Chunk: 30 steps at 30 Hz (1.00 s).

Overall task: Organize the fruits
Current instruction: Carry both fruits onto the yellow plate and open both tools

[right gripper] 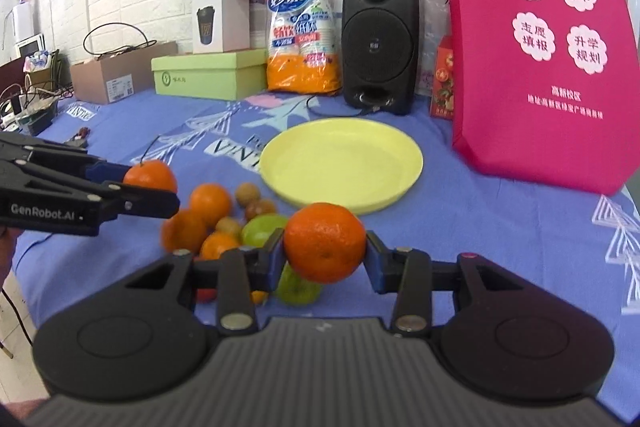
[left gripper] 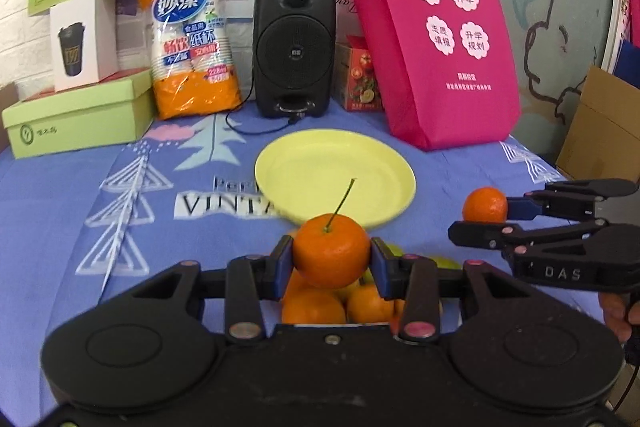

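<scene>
- Above the fruit pile (right gripper: 224,223), we are holding two oranges clear of the cloth: our left tool (left gripper: 331,255) is clamped on a stemmed orange (left gripper: 331,251), our right tool (right gripper: 325,247) on a second orange (right gripper: 325,242).
- We are judging the task as barely begun: the yellow plate (right gripper: 384,171) is sitting bare, just beyond the pile.
- Oranges, green fruit and small brown ones are still waiting on the tabletop (right gripper: 500,235).
- We are working over a blue printed cloth, with a speaker (right gripper: 378,43), pink bag (right gripper: 540,67) and boxes crowding the back wall.
</scene>
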Motion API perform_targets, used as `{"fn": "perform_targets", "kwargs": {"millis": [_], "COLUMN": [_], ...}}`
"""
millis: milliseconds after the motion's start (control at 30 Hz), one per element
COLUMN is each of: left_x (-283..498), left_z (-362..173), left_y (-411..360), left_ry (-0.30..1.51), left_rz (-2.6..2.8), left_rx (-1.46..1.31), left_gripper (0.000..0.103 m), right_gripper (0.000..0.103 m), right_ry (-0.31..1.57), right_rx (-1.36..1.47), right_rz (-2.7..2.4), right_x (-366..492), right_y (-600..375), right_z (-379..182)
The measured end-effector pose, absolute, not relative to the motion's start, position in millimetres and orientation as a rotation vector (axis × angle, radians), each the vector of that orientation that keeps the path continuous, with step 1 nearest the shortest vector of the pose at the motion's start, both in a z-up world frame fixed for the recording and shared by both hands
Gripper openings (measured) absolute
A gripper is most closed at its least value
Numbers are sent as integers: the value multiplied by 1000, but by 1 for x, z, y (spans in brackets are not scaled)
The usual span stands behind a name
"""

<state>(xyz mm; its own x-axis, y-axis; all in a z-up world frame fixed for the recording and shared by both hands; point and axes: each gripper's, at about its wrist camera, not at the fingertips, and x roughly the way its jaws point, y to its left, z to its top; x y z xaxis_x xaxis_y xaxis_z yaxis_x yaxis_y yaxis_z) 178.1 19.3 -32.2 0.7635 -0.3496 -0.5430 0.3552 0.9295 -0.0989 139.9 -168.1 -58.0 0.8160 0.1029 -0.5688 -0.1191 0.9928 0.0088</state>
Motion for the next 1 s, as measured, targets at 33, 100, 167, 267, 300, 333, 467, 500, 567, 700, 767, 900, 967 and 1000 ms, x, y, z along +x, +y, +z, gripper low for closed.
{"fn": "perform_targets", "kwargs": {"millis": [33,100,167,267,300,333,467,500,567,700,767,900,967,1000], "left_x": [190,213,239,271,283,294,327,332,339,346,344,334,328,323], "left_z": [-30,-29,-30,-36,-41,-45,-60,-63,-68,-76,-74,-64,-57,-54], "left_y": [17,13,8,0,-3,-5,-10,-11,-14,-16,-14,-8,-3,1], "left_ry": [591,597,609,628,647,665,725,737,752,771,757,724,709,699], "left_rz": [-383,-380,-367,-344,-343,-342,-339,-341,-344,-321,-317,-305,-295,-290], "left_rx": [7,-2,2,20,20,20,-14,-19,-15,-4,-10,-17,-17,-20], "left_gripper": [39,39,39,39,39,39,39,39,40,42,52,70,70,70], "right_gripper": [40,40,40,40,40,40,40,40,40,40,40,51,51,51], "right_ry": [605,610,611,629,638,647,691,701,713,724,734,711,696,685], "right_rx": [-27,-25,-16,3,10,14,-20,-23,-26,-20,-21,-23,-20,-19], "right_rz": [118,123,124,133,143,149,146,141,131,111,108,105,101,99], "right_x": [149,168,186,213,221,229,254,259,263,268,268,261,257,253], "right_y": [-170,-175,-179,-182,-182,-182,-176,-176,-175,-178,-179,-179,-180,-180], "right_z": [-57,-57,-58,-62,-64,-67,-82,-86,-91,-97,-97,-92,-86,-82]}}
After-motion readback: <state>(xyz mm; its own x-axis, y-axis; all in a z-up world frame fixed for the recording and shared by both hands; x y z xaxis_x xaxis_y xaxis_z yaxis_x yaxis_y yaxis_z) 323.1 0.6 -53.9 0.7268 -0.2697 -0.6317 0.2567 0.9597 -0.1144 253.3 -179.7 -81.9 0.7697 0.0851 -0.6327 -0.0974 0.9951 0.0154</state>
